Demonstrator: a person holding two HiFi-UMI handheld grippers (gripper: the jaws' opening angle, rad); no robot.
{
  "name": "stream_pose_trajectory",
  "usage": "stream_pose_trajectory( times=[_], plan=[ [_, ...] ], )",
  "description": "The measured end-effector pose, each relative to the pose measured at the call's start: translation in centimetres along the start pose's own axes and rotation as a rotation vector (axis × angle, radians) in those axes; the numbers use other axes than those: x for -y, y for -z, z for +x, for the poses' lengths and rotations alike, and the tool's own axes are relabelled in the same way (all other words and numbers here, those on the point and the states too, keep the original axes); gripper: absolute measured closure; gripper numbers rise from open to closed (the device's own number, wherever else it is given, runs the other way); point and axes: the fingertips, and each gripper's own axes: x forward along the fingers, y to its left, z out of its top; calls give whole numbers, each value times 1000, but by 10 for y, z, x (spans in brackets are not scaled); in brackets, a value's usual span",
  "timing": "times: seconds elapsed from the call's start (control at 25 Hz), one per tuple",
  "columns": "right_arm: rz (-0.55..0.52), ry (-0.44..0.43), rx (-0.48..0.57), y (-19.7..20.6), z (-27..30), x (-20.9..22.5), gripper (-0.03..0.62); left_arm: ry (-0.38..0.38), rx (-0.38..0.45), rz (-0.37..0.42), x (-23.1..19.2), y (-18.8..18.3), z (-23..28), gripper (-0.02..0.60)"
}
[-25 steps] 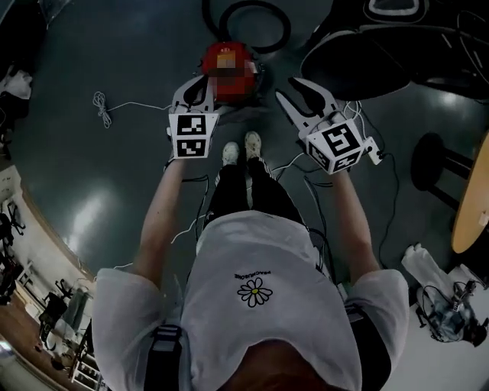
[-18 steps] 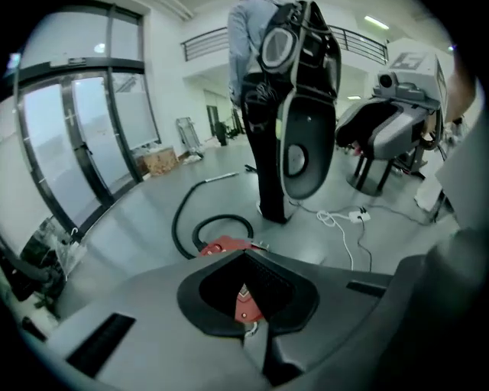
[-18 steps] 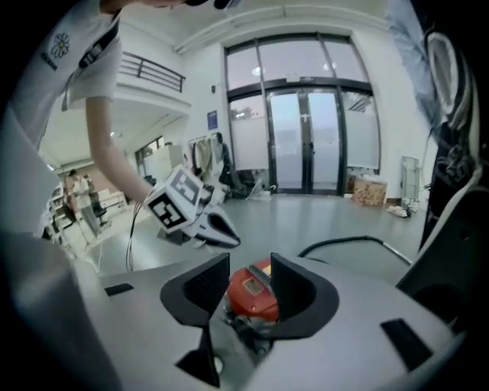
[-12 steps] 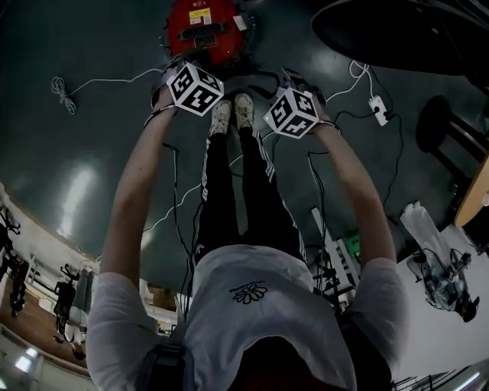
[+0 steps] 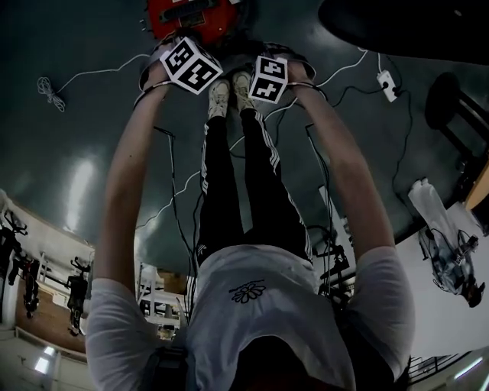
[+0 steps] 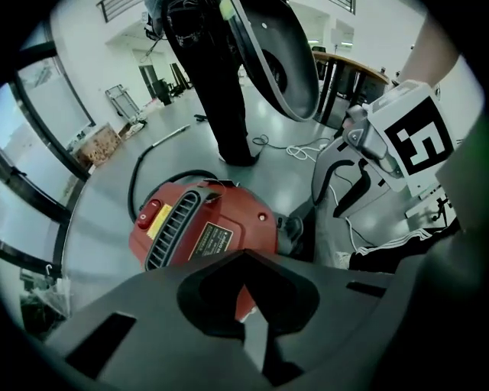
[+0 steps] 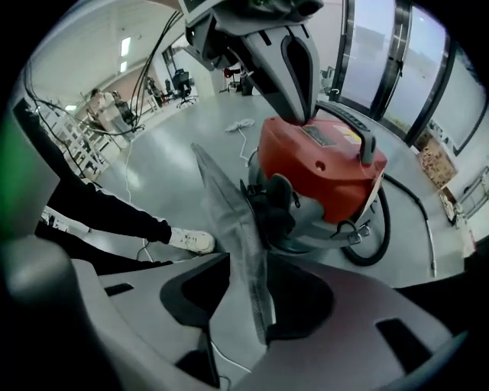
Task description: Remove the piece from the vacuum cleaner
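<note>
person stands bent over, both arms stretched down to a red vacuum cleaner [image 5: 191, 15] on the dark floor [image 5: 76, 99], just past the white shoes [image 5: 220, 98]. left gripper [image 6: 244, 256] hangs over the vacuum's top, by the vent and label. its jaws are together at the tips with nothing between them, and only the red body shows through the hollow behind the tips. right gripper [image 7: 248, 260] sits low at the vacuum's front, just beside the left one. a thin grey see-through piece [image 7: 229, 206] stands edge-on between its jaws and looks pinched there, though it is blurred and the contact is hard to confirm. the piece's far end runs up toward the dark fitting on the vacuum's front; cannot tell if it is still joined there. black handle [image 7: 355, 126] lies across the vacuum's top, black hose [image 7: 390, 221] curls on the floor at its side. white cable [image 5: 46, 88] is coiled well to the left, white power strip [image 5: 386, 80] off to the right.
</note>
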Motion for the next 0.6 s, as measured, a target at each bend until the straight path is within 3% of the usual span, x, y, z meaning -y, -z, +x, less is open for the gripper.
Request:
stream_pose_trajectory(
  times=[0.24, 0.28, 0.32, 0.6],
  plan=[
    [90, 7, -174, 41, 29, 2, 449, 62, -74, 4, 16, 7, 13, 575],
    [69, 16, -208, 45, 32, 0, 542, 64, -73, 2, 15, 7, 12, 575],
    [44, 24, -229, 47, 34, -2, 566, 63, -71, 2, 14, 7, 12, 575],
    [-53, -33, -152, 29, 35, -58, 569, 85, -89, -41, 12, 10, 11, 575]
  ],
)
